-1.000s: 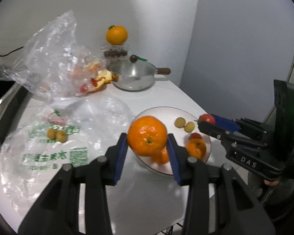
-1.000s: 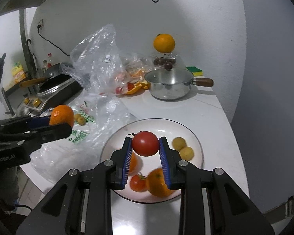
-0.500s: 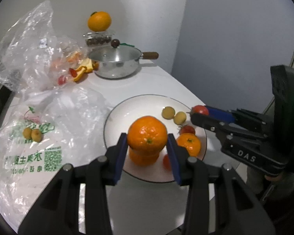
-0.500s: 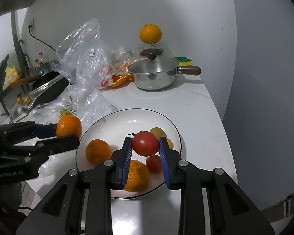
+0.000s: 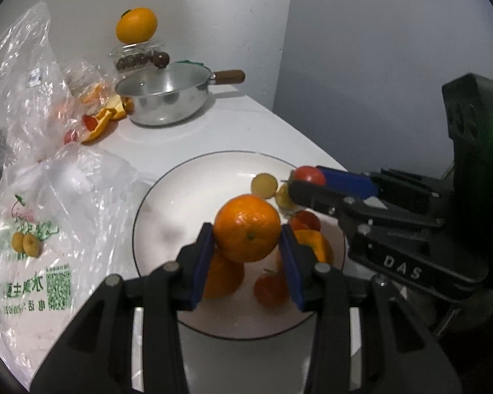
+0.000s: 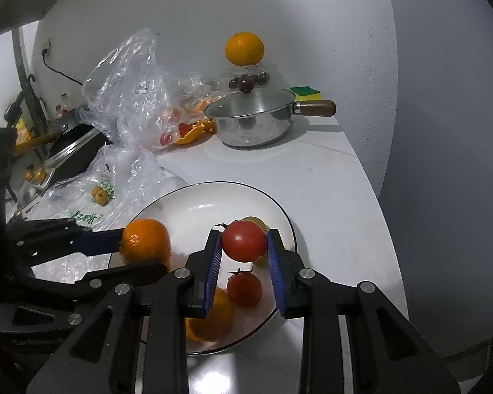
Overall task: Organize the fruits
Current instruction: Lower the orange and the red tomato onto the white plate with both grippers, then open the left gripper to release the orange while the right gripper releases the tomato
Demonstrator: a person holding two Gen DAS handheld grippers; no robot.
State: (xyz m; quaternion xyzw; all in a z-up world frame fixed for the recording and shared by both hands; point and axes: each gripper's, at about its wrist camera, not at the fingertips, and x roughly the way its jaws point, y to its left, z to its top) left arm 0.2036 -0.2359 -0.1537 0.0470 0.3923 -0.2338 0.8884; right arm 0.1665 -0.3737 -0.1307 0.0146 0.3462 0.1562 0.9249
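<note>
With the left gripper (image 5: 248, 249) clamped on an orange (image 5: 246, 228) and the right gripper (image 6: 243, 251) on a tomato (image 6: 244, 241), both above the plate (image 5: 167, 193) near its crowded right side, either fruit, once let go, could land on those beneath and roll onto the bench (image 5: 246, 128).

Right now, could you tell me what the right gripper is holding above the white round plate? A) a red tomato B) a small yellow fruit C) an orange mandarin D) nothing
A: the right gripper has its blue pads pressed on a red tomato over the white round plate; the mandarin sits in the left gripper.
</note>
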